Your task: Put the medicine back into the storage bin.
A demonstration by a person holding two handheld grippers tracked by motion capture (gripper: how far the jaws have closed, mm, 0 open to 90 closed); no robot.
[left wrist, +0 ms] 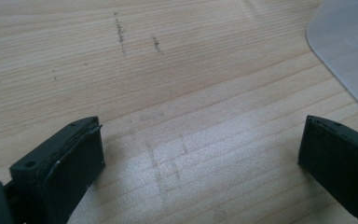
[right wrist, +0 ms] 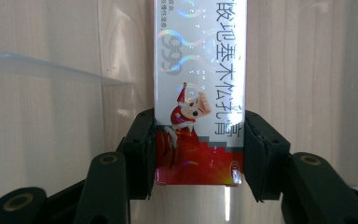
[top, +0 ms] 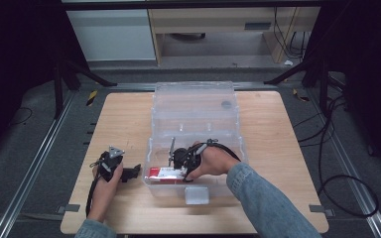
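Observation:
A red and white carton [top: 162, 173] [right wrist: 199, 84] with a cartoon figure and printed characters lies low in a clear plastic bin [top: 194, 191]. My right gripper [top: 174, 169] [right wrist: 199, 149] reaches into the bin from the right and is shut on the carton's red end, one pad against each long side. My left gripper [top: 135, 172] [left wrist: 200, 154] rests on the wooden table [top: 119, 124] just left of the bin. It is open, with bare wood [left wrist: 168, 70] between its jaws.
The bin's clear lid [top: 194, 101] stands open behind it, and a white latch [top: 197, 195] sits on its front wall. A rounded translucent corner of the bin [left wrist: 349, 42] lies beyond the left gripper. Cables [top: 337, 163] trail over the floor at the right.

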